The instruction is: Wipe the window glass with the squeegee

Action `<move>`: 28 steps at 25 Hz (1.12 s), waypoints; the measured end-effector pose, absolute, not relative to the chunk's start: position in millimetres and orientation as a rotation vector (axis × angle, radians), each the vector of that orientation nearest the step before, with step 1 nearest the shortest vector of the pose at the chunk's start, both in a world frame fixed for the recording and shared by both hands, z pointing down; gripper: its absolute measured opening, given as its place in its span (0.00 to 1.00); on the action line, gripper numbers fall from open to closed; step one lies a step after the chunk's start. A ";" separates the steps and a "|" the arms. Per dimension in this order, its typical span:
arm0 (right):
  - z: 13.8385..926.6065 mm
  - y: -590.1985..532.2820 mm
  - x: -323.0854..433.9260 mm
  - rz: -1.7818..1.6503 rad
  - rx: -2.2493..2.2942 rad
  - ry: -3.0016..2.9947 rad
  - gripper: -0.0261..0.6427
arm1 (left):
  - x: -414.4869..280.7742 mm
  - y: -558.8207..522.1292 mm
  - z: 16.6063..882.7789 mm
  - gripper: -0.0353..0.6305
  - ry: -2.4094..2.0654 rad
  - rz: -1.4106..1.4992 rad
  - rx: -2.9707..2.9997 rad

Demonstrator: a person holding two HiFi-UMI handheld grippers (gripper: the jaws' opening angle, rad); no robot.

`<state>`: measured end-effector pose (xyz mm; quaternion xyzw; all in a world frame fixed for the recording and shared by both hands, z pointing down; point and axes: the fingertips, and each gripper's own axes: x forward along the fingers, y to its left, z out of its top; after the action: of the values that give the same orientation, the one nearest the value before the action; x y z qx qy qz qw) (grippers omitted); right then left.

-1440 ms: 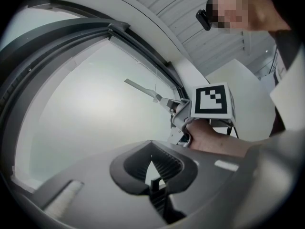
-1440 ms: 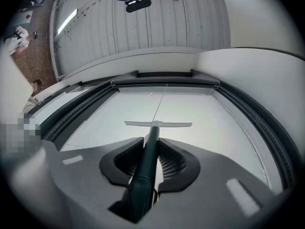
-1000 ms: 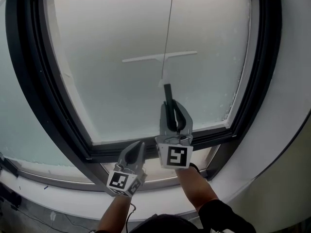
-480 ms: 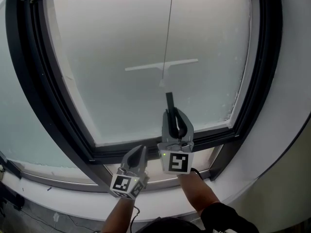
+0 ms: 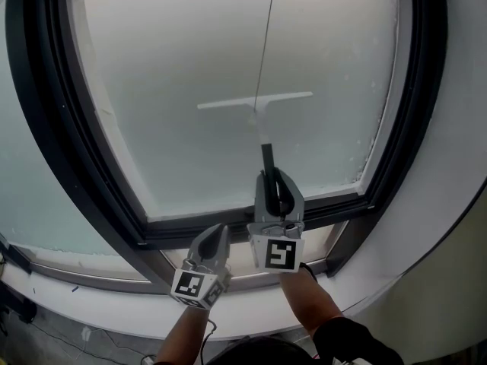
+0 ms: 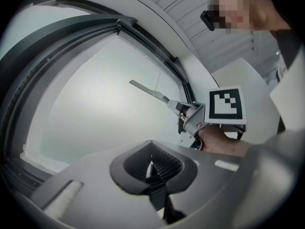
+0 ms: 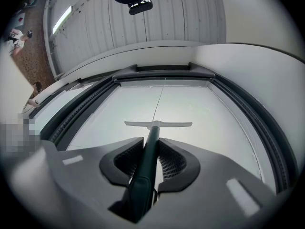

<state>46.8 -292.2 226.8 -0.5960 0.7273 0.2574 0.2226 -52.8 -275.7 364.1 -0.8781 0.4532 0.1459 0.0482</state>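
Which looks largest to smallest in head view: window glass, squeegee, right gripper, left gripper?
1. window glass
2. right gripper
3. left gripper, only slightly smaller
squeegee: wider than either gripper but thin; not ranking it against them.

Bright backlit glass, fisheye-warped edges

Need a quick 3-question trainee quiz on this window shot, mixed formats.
1. True or false: the left gripper holds the squeegee.
2. Fill in: in the head view the blade runs ___ across the glass.
3. What is the right gripper shut on? A) the blade B) the handle C) nothing
Key: 1 false; 2 horizontally; 3 B.
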 end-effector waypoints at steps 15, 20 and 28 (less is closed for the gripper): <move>248.6 -287.5 46.2 0.683 -1.675 2.034 0.18 | -55.6 -275.4 377.4 0.05 1.400 0.455 -2.703; 257.1 -286.6 45.2 0.673 -1.687 2.046 0.18 | -58.4 -277.1 379.1 0.05 1.412 0.466 -2.717; 272.3 -283.5 47.0 0.651 -1.702 2.058 0.18 | -58.4 -276.9 386.5 0.05 1.422 0.465 -2.734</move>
<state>47.0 -283.5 272.3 -0.6072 0.7344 0.2322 0.1951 -58.4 -276.9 386.5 -0.8771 0.4563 0.1493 0.0125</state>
